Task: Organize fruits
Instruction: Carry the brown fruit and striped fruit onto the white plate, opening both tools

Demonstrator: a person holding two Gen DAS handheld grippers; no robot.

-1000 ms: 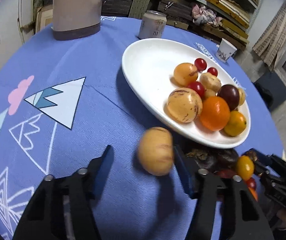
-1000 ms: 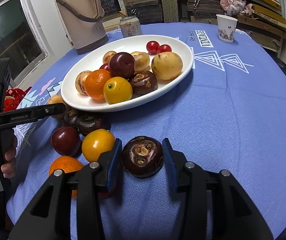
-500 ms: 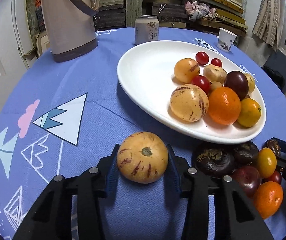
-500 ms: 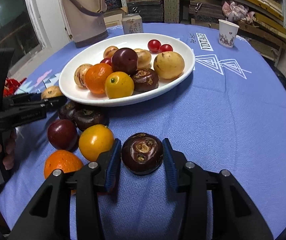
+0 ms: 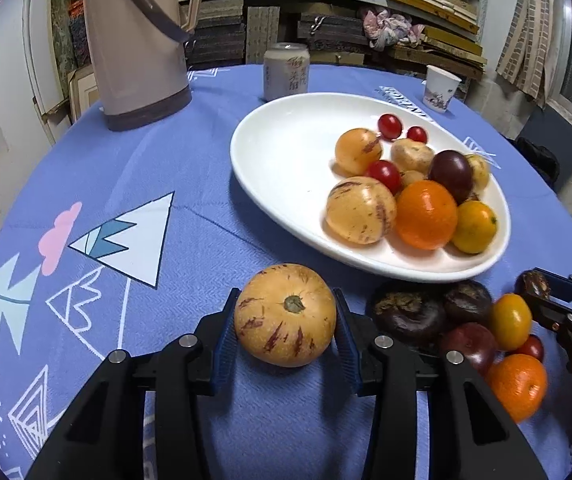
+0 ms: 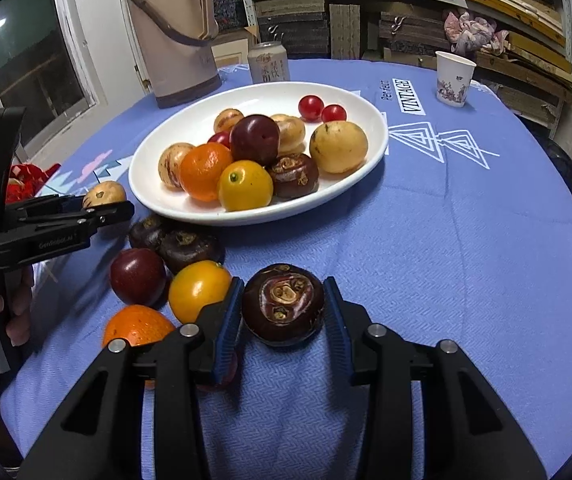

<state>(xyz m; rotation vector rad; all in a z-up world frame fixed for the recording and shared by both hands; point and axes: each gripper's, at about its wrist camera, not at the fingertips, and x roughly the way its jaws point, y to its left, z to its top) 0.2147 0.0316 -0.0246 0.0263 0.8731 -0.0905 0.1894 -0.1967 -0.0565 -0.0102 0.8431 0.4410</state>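
Pepino melon (image 5: 285,314) clamped in left gripper (image 5: 285,332), water chestnut (image 6: 282,304) in right gripper (image 6: 282,320).

Even indoor light, soft shadows, sharp focus, fisheye-warped dark corners

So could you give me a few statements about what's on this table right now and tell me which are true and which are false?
1. The left gripper has a striped yellow melon between its fingers. True.
2. The right gripper is closed on an orange. False: it holds a dark brown water chestnut.
3. The white plate is empty. False: it holds several fruits.
4. A drinks can stands beyond the plate. True.
5. The paper cup lies tipped over. False: it stands upright.
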